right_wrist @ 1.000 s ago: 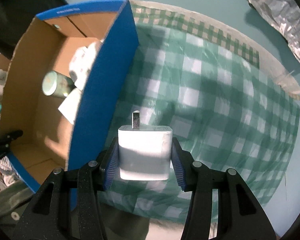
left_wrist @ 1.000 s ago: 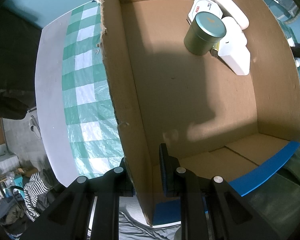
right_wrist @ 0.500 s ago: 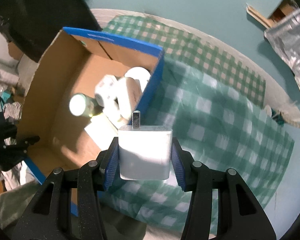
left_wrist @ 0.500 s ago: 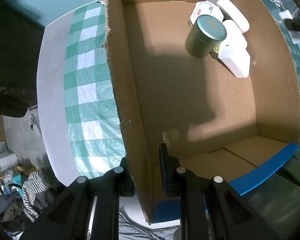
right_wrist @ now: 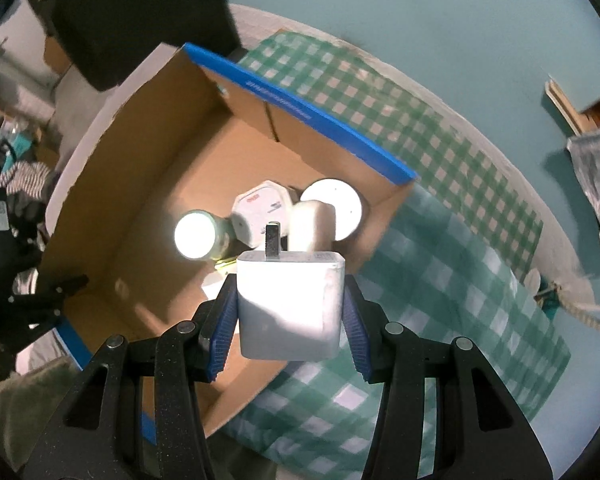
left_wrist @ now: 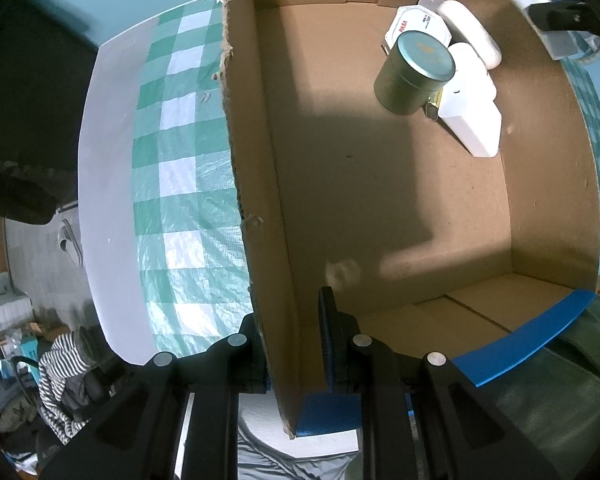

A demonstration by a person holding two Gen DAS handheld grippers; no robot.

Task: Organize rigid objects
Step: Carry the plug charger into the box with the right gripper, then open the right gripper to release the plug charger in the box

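Gripper L clamped on brown cardboard box wall | gripper R clamped on white square plug charger, above box

White table, checked cloth, cardboard box

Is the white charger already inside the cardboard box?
Not yet: the right gripper holds the charger above the box.

White plug-in charger, prong up, above cardboard box holding green tin.
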